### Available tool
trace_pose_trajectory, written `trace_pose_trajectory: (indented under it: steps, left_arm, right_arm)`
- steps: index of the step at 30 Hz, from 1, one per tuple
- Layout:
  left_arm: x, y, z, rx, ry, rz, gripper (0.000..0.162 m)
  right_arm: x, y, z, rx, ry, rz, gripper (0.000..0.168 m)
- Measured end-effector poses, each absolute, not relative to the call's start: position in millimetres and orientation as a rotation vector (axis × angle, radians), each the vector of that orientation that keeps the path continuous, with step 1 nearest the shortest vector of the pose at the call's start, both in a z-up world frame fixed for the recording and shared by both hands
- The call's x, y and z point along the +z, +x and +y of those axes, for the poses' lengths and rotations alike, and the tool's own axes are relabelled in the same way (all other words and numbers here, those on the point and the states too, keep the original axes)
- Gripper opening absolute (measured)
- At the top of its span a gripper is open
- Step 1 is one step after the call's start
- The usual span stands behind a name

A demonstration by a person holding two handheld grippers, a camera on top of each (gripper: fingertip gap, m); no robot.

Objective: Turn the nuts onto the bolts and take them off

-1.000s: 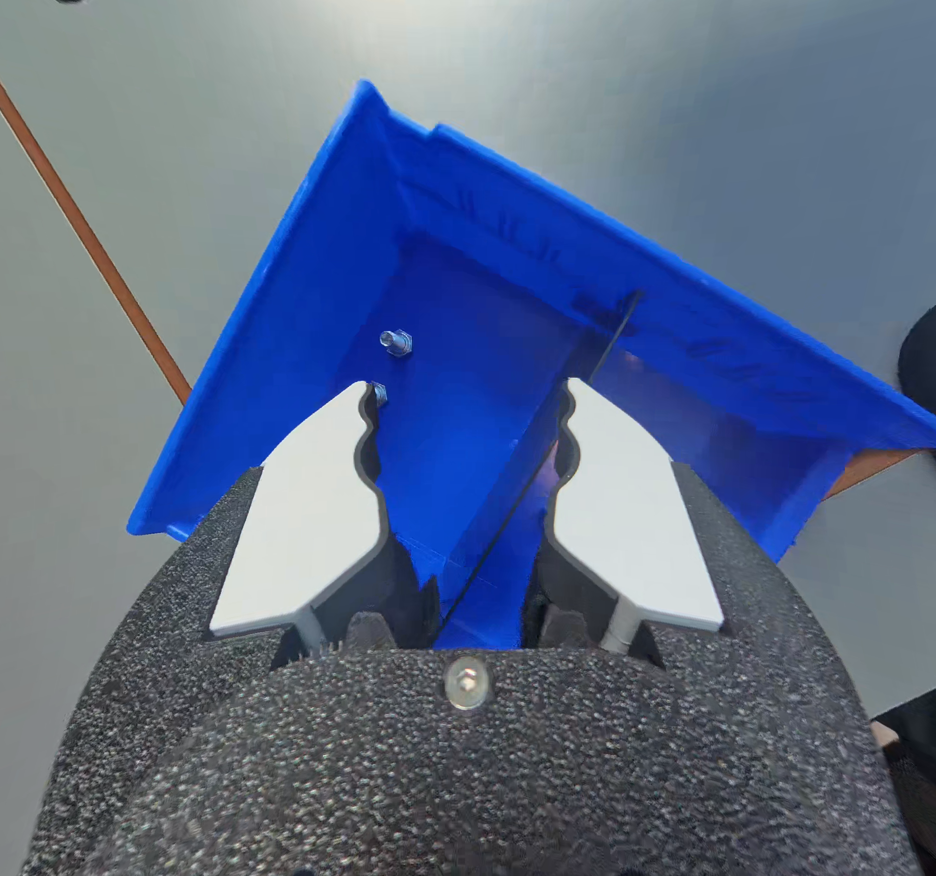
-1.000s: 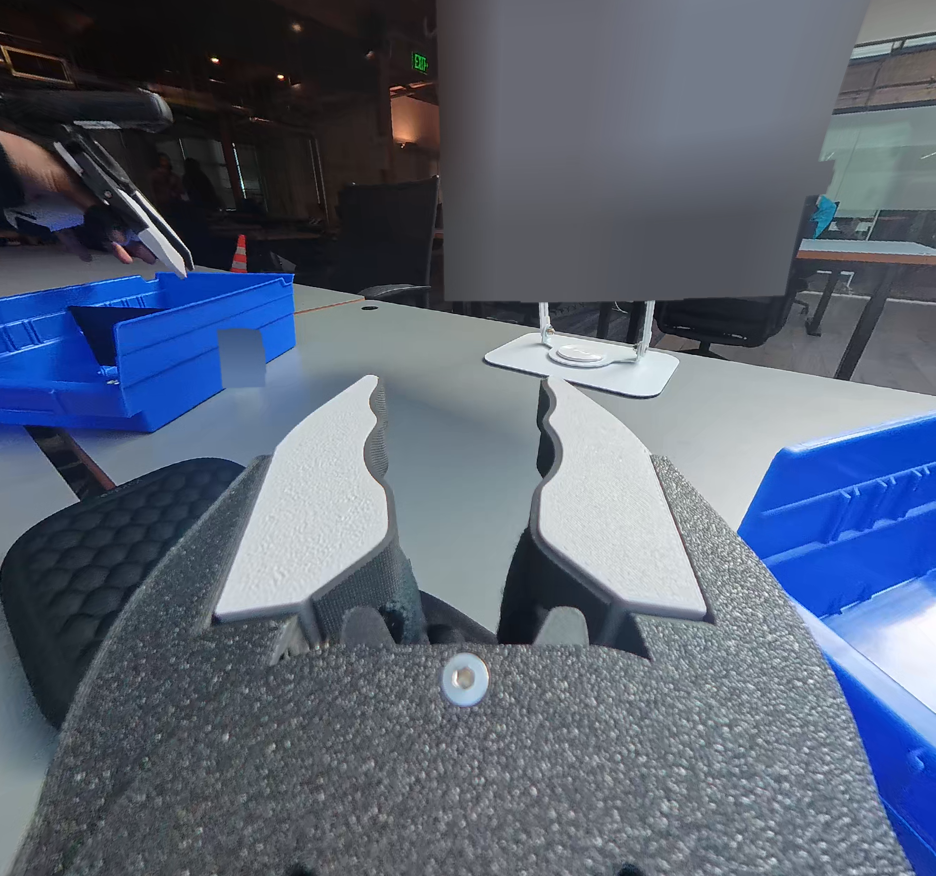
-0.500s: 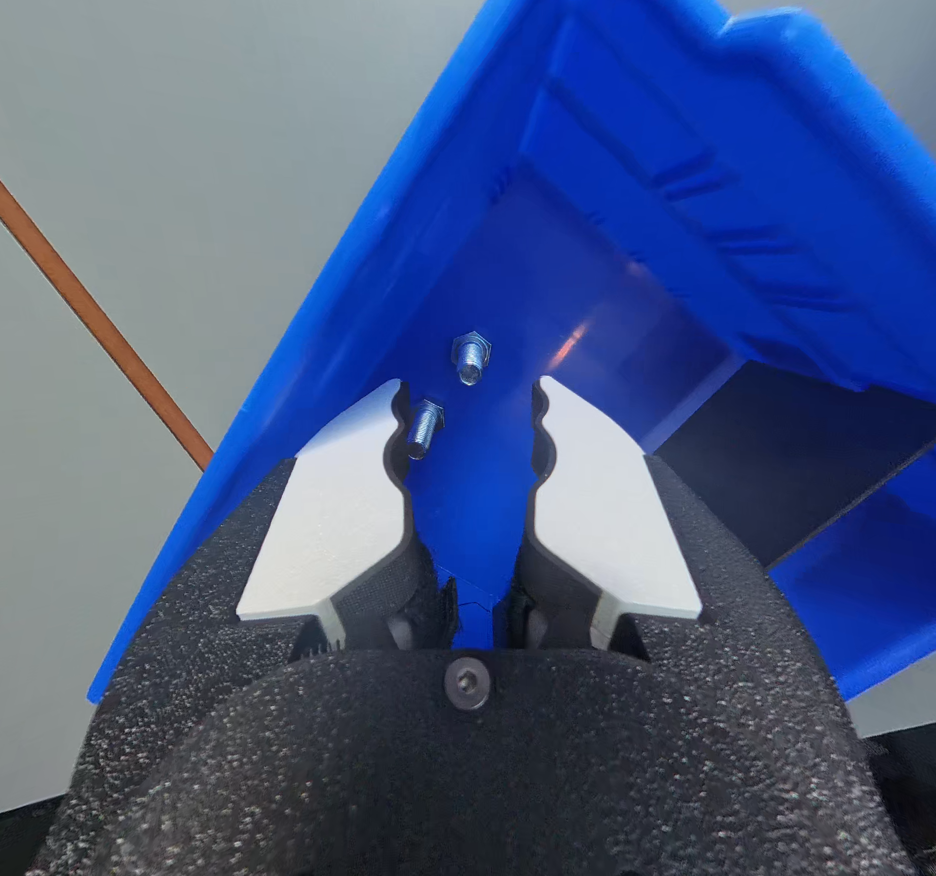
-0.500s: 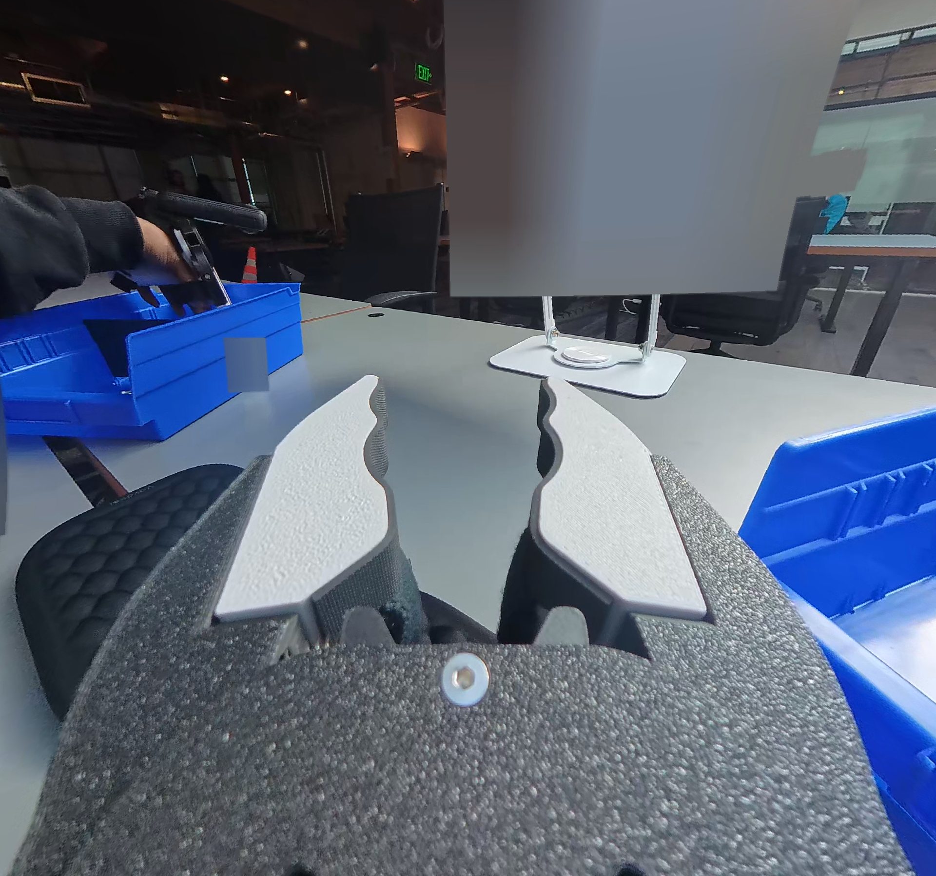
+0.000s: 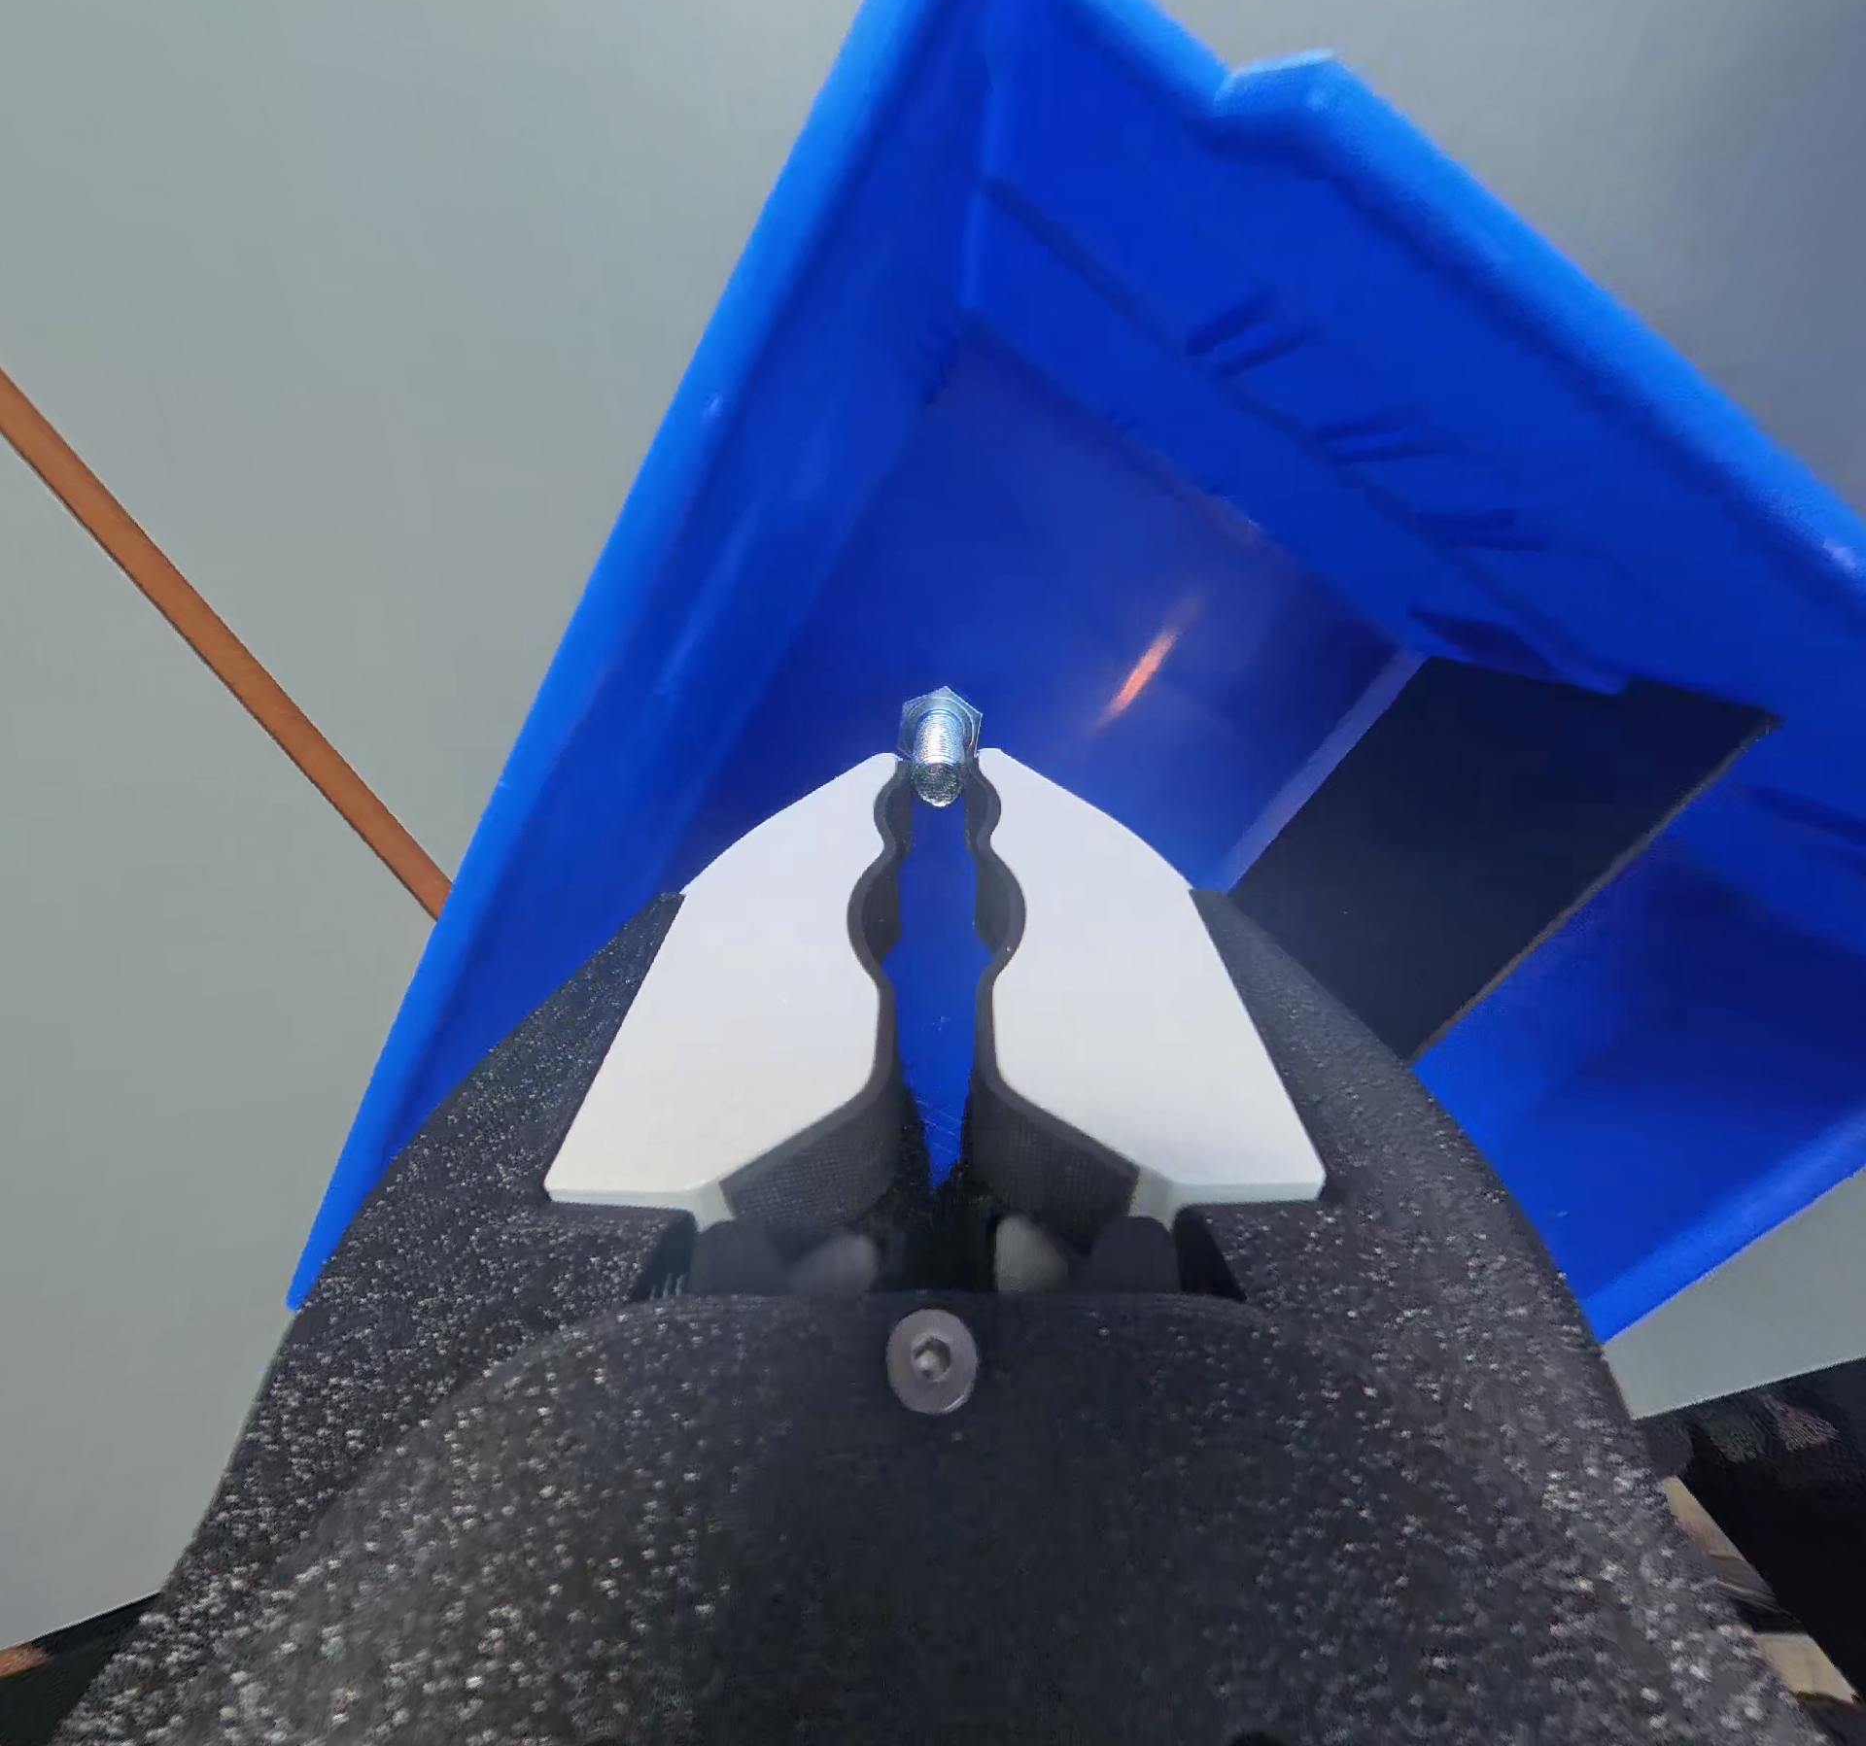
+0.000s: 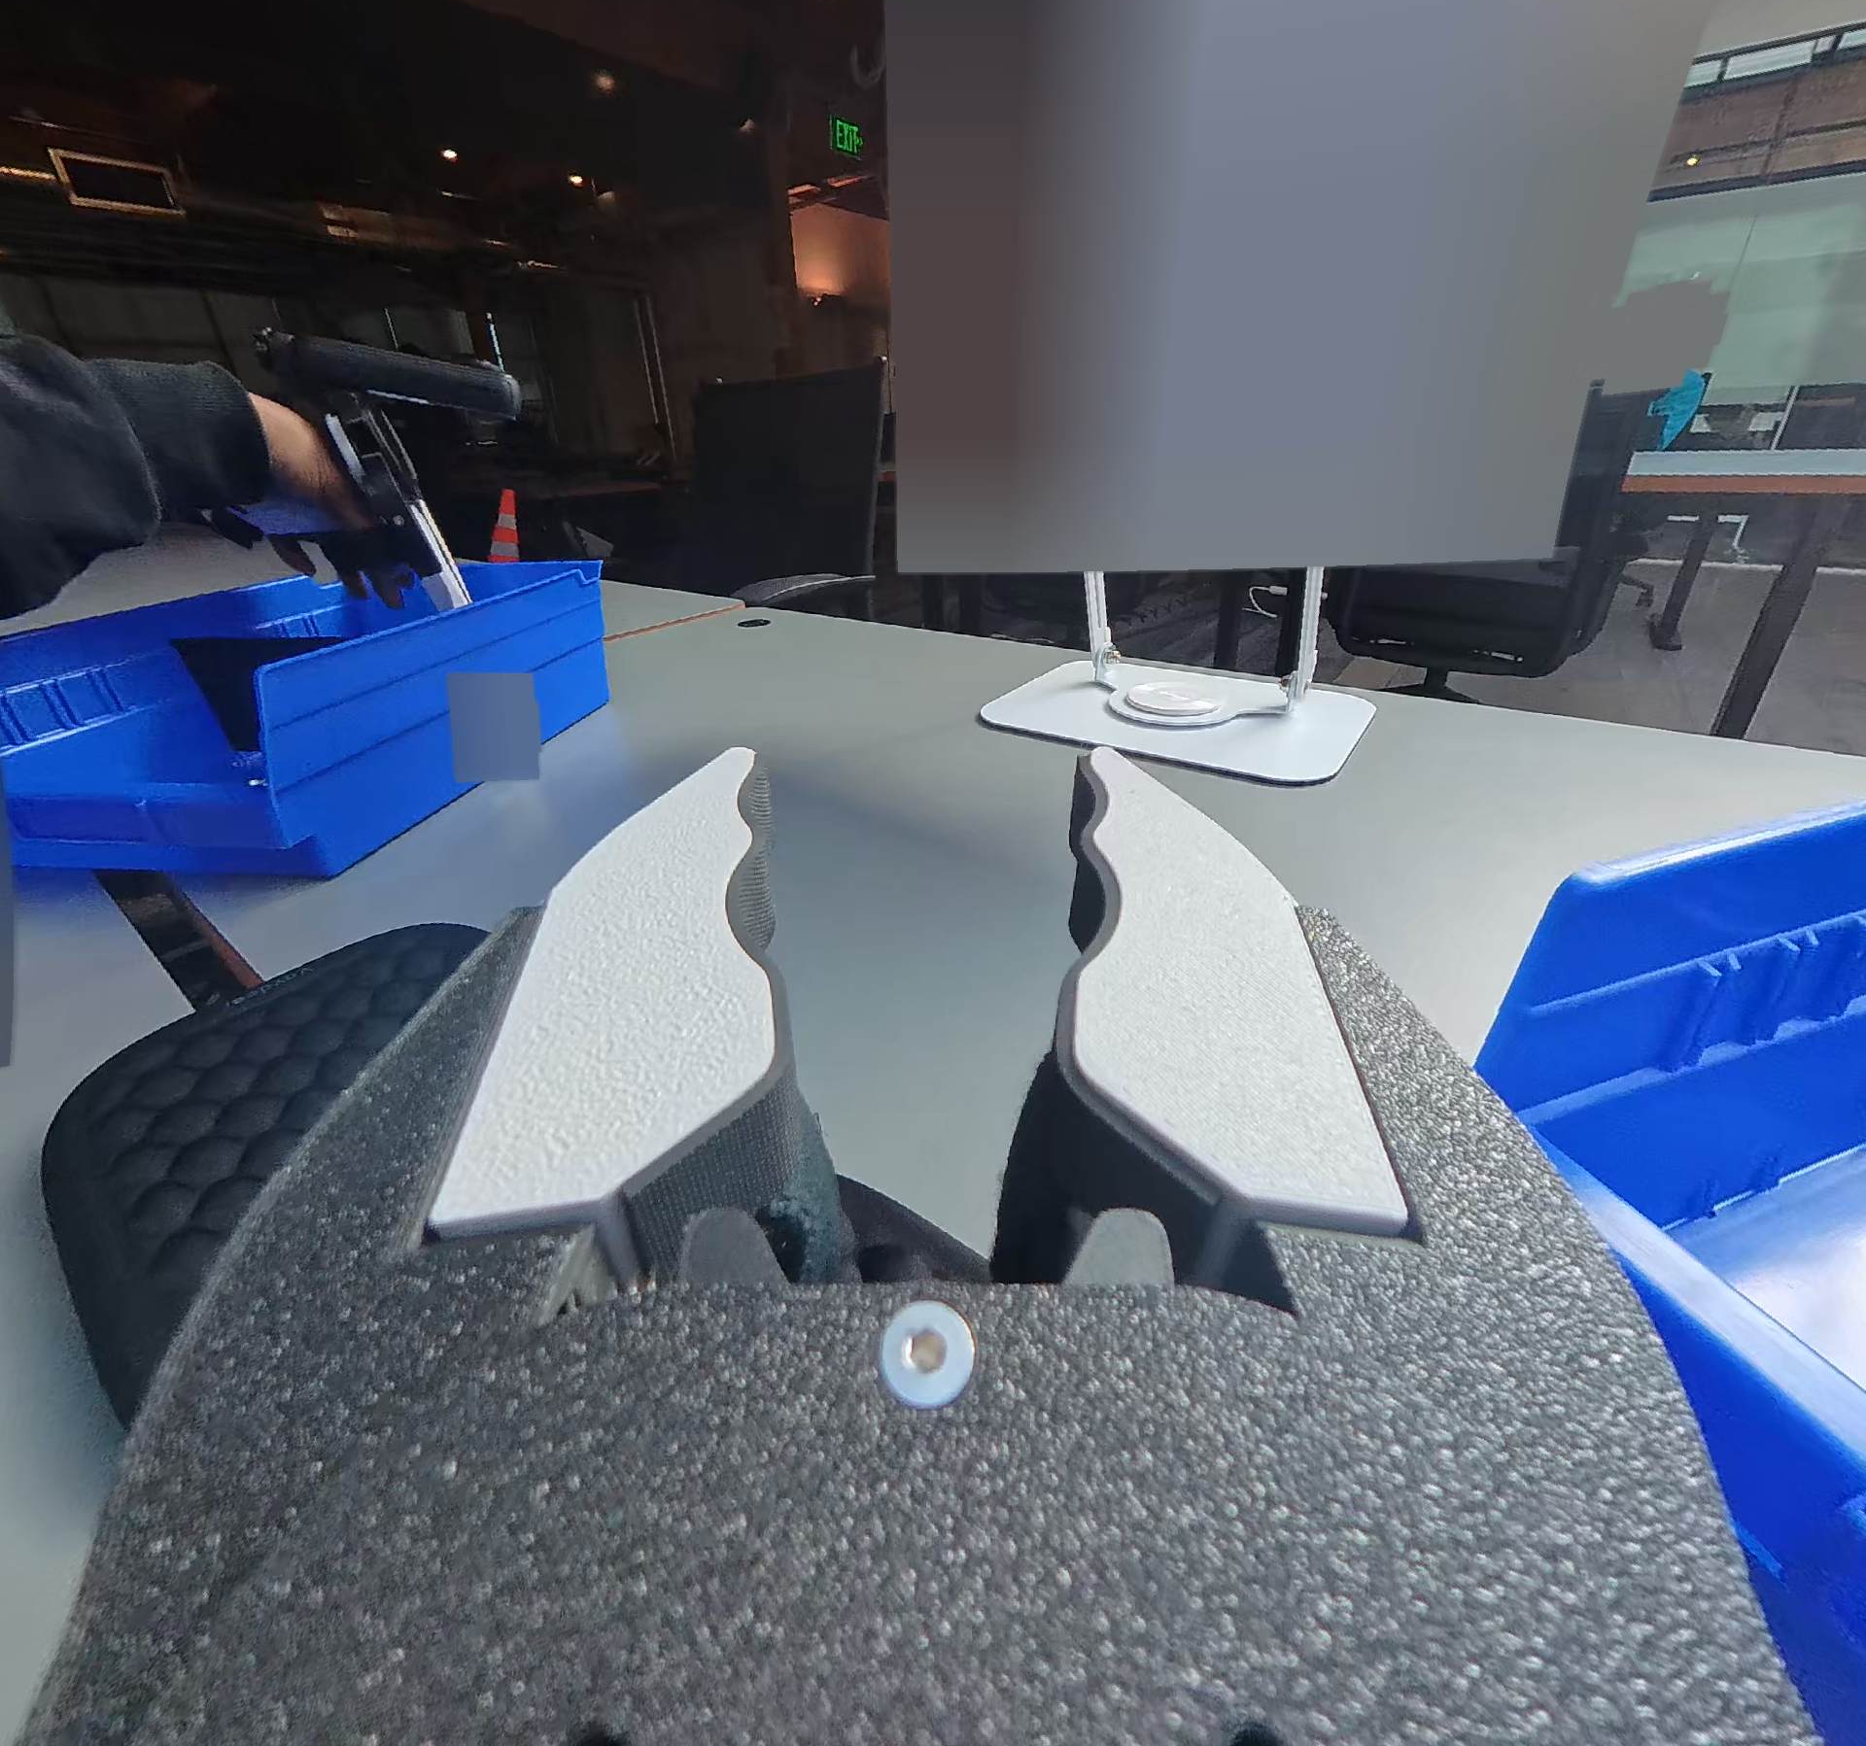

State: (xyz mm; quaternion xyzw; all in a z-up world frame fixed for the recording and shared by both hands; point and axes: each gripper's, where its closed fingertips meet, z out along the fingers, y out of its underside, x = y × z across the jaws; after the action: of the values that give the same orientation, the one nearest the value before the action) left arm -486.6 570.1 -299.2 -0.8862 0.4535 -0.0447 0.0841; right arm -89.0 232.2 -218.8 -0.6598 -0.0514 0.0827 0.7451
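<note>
Since the earlier frame the left gripper point(image 5: 937, 774) had closed its tips on the bolt point(image 5: 939, 751) inside the blue bin point(image 5: 646, 587), evidently to lift it, while the right gripper point(image 6: 917, 824) waited open above the table point(image 6: 909, 678).

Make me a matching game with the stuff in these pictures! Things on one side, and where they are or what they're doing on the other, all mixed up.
Things:
1. bolt
2. right hand-held gripper
3. black pad
4. left hand-held gripper

States or places:
A. open, holding nothing, above the grey table
B. lying on the table, left of the right gripper
C. pinched between two fingertips inside the blue bin
D. closed on something small

Pairs: 1-C, 2-A, 3-B, 4-D
</note>
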Motion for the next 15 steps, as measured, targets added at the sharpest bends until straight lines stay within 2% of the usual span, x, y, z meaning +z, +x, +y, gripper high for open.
trace_pose_trajectory:
  steps: [9, 15]
  left_arm:
    - [-188, -399, 515, -0.143, -2.204, 1.678, 0.009]
    - [-205, -295, 415, -0.202, -1.85, 2.093, 0.01]
  right_arm:
    - [-220, -93, 233, 0.17, -1.458, -0.135, 0.056]
    - [-222, -95, 234, 0.159, -1.468, -0.149, 0.056]
